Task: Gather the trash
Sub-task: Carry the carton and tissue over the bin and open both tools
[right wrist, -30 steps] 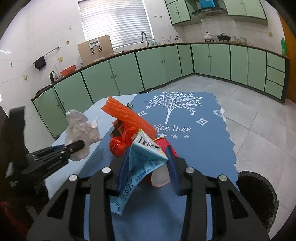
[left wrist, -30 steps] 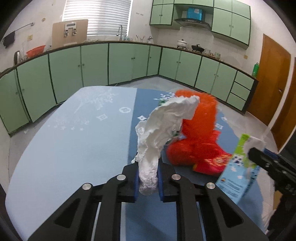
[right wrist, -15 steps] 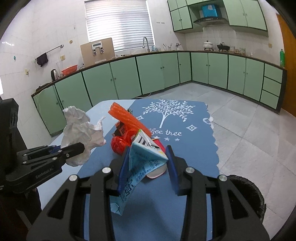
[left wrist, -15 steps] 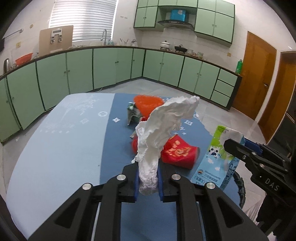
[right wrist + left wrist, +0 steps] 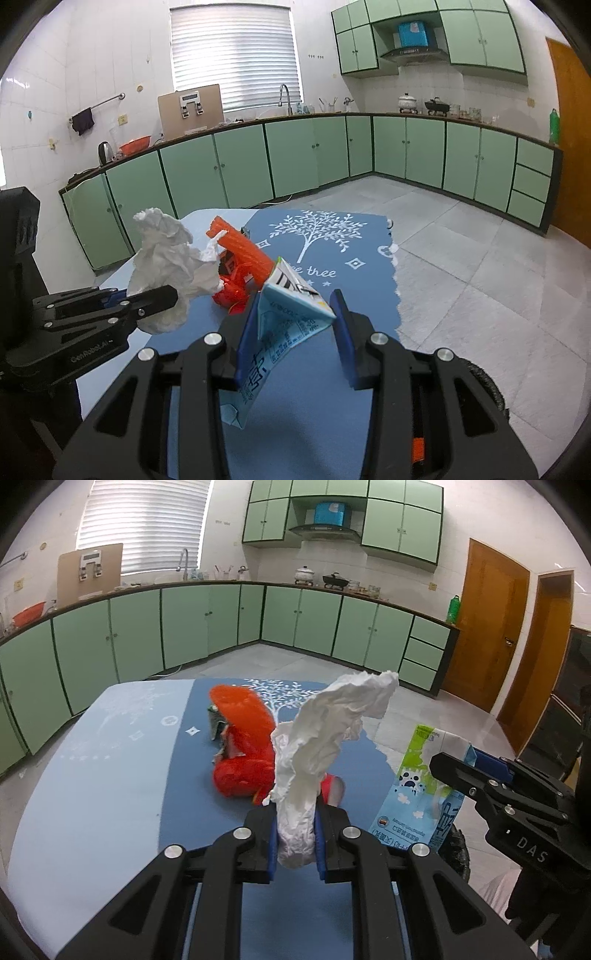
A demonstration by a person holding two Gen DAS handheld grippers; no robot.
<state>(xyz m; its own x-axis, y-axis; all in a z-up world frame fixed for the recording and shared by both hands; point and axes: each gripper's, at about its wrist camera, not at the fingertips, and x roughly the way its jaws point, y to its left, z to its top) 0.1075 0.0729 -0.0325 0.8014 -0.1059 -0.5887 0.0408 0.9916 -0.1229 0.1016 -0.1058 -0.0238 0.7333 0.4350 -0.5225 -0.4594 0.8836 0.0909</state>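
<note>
My left gripper [image 5: 295,830] is shut on a crumpled white paper towel [image 5: 325,738], held above the blue table [image 5: 110,794]; the towel [image 5: 166,266] and that gripper [image 5: 162,299] also show at the left of the right wrist view. My right gripper [image 5: 291,332] is shut on a flattened light-blue milk carton [image 5: 284,314], which appears at the right of the left wrist view as the carton [image 5: 417,794]. A heap of red and orange wrappers [image 5: 243,753] lies on the table beyond both grippers, seen again as the heap [image 5: 240,266].
A black round bin [image 5: 484,384] stands on the floor past the table's right edge, its rim partly hidden behind my right gripper. Green cabinets [image 5: 295,620] line the far walls, with tiled floor [image 5: 461,240] between them and the table.
Both grippers have risen and drifted right, each keeping its grip. The red heap now sits farther left and lower in both views, and the bin has come into sight.
</note>
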